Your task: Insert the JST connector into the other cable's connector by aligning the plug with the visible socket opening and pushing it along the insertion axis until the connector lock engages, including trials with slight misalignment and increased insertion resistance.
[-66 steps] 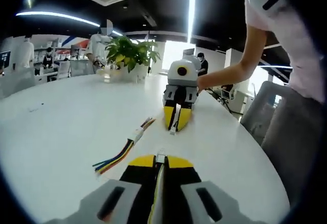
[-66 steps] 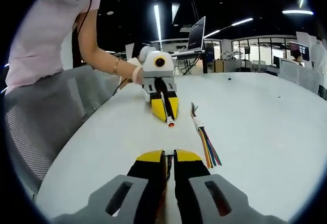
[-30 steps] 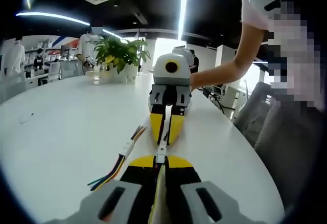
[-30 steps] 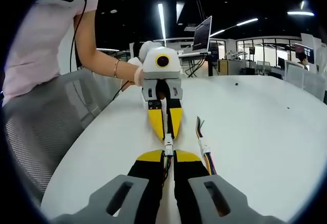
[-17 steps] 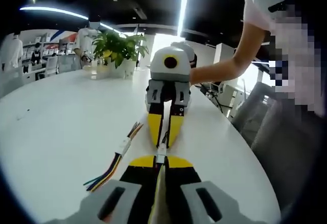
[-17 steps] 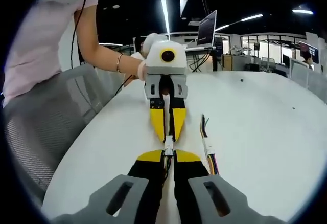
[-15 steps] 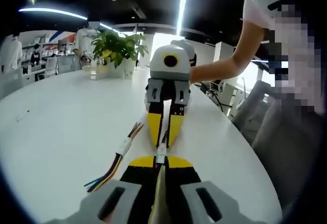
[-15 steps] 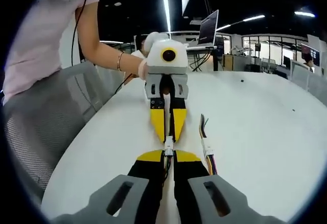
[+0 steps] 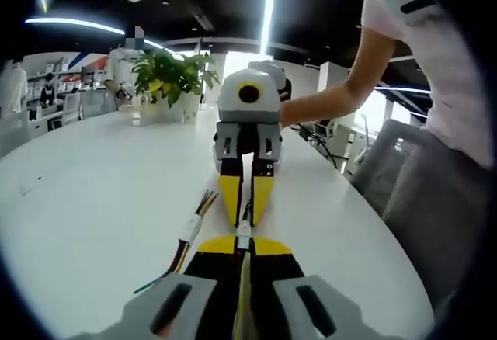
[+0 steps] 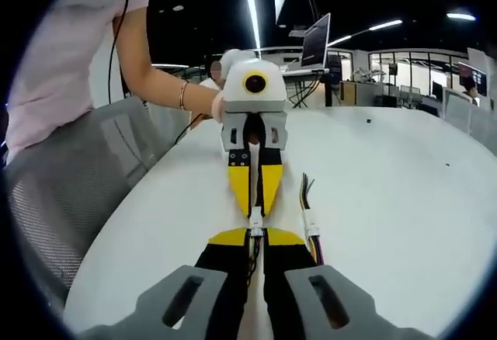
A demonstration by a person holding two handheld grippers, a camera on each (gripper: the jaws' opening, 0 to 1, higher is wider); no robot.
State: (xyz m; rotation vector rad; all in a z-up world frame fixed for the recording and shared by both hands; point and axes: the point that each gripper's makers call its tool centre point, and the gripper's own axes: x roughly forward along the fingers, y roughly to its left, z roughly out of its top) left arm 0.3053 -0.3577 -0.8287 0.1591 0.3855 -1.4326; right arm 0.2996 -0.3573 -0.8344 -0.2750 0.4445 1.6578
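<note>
The two small white JST housings meet tip to tip between the claws. In the left gripper view the connector sits right at the nose of the left claw, with the right claw pointing straight back at it from beyond. In the right gripper view the same joint lies between the right claw and the oncoming left claw. Alignment looks done and the plug seems to be at, or partly in, the socket opening. Whether the lock has caught is too small to tell, so the final push along the axis and a check of the latch appear to be what is left.

Both claws are pressed together, each pinching its own half of the connector. They face each other nose to nose in one line, low over the white counter, nearly level with it. The person's forearm reaches in from the counter's edge to hold the right gripper.

A spare cable with coloured wires and its own white housing lies on the counter just beside the joint, apart from it; it shows as well in the right gripper view. A potted plant stands well beyond the joint.
</note>
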